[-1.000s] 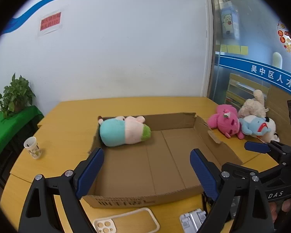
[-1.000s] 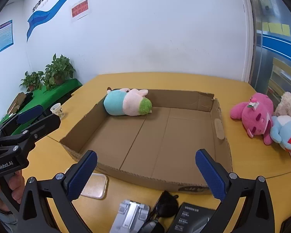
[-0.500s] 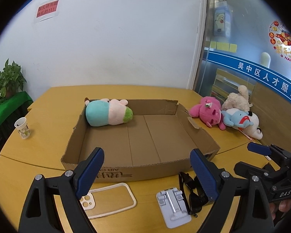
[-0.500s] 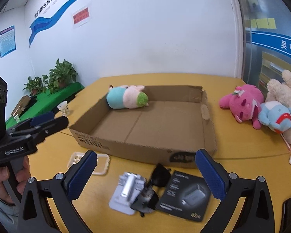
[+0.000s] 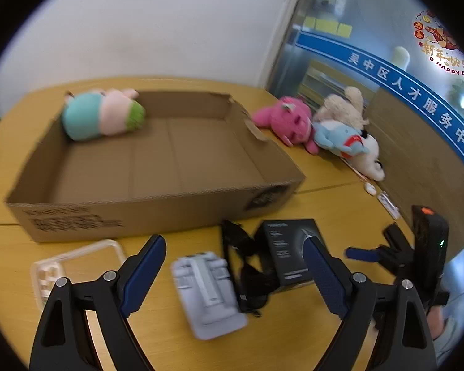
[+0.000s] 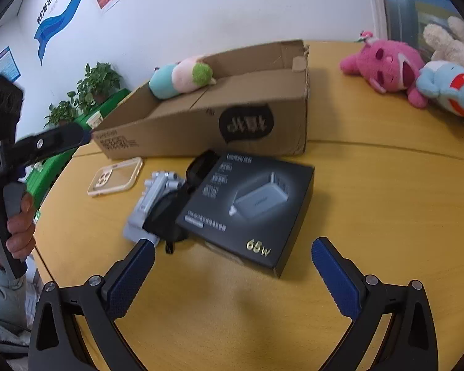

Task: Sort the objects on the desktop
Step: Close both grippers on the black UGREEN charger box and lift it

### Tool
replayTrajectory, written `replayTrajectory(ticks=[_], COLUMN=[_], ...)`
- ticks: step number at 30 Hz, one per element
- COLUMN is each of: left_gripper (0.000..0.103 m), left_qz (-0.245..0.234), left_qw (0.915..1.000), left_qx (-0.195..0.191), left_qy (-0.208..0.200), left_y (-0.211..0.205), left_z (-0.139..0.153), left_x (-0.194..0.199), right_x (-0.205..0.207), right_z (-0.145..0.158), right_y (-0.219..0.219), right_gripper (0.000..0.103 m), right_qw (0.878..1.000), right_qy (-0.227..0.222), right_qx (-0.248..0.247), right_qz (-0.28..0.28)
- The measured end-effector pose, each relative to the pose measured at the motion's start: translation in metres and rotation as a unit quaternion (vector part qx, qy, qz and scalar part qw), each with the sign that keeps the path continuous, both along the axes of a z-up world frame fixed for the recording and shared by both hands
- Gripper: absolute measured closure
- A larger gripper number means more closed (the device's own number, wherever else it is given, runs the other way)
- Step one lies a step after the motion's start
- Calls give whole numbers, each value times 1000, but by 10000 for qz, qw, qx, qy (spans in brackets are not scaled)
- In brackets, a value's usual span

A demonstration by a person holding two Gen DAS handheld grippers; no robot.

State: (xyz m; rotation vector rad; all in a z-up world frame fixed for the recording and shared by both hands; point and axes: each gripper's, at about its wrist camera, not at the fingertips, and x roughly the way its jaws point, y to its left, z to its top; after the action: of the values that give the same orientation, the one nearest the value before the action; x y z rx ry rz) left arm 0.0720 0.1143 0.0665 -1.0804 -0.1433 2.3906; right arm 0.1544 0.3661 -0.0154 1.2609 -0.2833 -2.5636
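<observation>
Left tongs [image 5: 232, 266]: jaws wide, nothing between the pads, pointed down at the grey stand [image 5: 208, 290] lying flat on the table [image 5: 324, 185]. Right tongs [image 6: 232, 266]: jaws wide, empty, aimed at the black charger box [image 6: 250, 213], which sits just beyond the fingertips at 12 o'clock.

Risks, as judged:
- The sunglasses [image 6: 173, 207] lie on the stand and touch the charger box at its 9 o'clock edge. A grip on either neighbour is likely to drag or flip the glasses.
- The charger box is flat and broad; jaws closing across its corner could skid it along the table.
- Both tongs aim at the same cluster, so they may collide.

Surroundings: the cardboard box [image 6: 201, 130] stands at 12 o'clock from the cluster, open, with one stuffed toy [image 5: 102, 117] in its far-left corner. The phone case [image 6: 116, 177] lies apart at 10 o'clock of the stand. The pink toy [image 6: 383, 68] and the blue toy [image 6: 448, 89] rest at 2 o'clock, well apart. The cardboard box's near wall must be cleared when loading.
</observation>
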Motion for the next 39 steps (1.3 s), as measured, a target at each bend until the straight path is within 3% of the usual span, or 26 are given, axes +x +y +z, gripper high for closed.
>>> replayTrajectory(ticks=[6, 10, 15, 19, 24, 27, 29, 30, 31, 36, 39], left_gripper=[12, 12, 12, 12, 12, 12, 22, 22, 26, 34, 34], left_qz=[-743, -1084, -1476, -1839, -1706, -1777, -1831, -1833, -1821, -1669, -1687], left_qw=[9956, 9886, 9794, 9722, 9744, 9700, 9674, 9665, 9664, 9743, 9778], left_qx=[-23, -100, 99, 23, 4, -36, -207, -223, -103, -203, -27], left_qy=[-576, -1039, -1371, -1448, -1464, -1660, -1737, -1784, -1810, -1500, -1246], left_y=[59, 87, 110, 129, 127, 136, 141, 142, 140, 133, 122], left_z=[-30, -57, -74, -82, -81, -88, -94, -96, -96, -84, -68], left_x=[-26, -39, -38, -30, -35, -38, -38, -38, -38, -35, -29], right_x=[3, -4, -6, -4, 0, -9, -14, -14, -14, -8, 1], right_z=[-18, -25, -25, -28, -31, -37, -41, -40, -39, -28, -7], right_y=[0, 11, 16, 26, 43, 40, 35, 31, 27, 17, 6], right_gripper=[0, 0, 0, 0, 0, 0, 2, 8, 14, 26, 27], right_qw=[9998, 9997, 9997, 9993, 9994, 9986, 9975, 9975, 9981, 9977, 9961], right_qy=[-66, -174, -200, -283, -308, -431, -549, -481, -452, -263, 70], right_qx=[182, 171, 162, 225, 91, 268, 402, 473, 411, 545, 821], right_qz=[50, -74, 36, 10, -113, -176, -209, -193, -102, -301, -331])
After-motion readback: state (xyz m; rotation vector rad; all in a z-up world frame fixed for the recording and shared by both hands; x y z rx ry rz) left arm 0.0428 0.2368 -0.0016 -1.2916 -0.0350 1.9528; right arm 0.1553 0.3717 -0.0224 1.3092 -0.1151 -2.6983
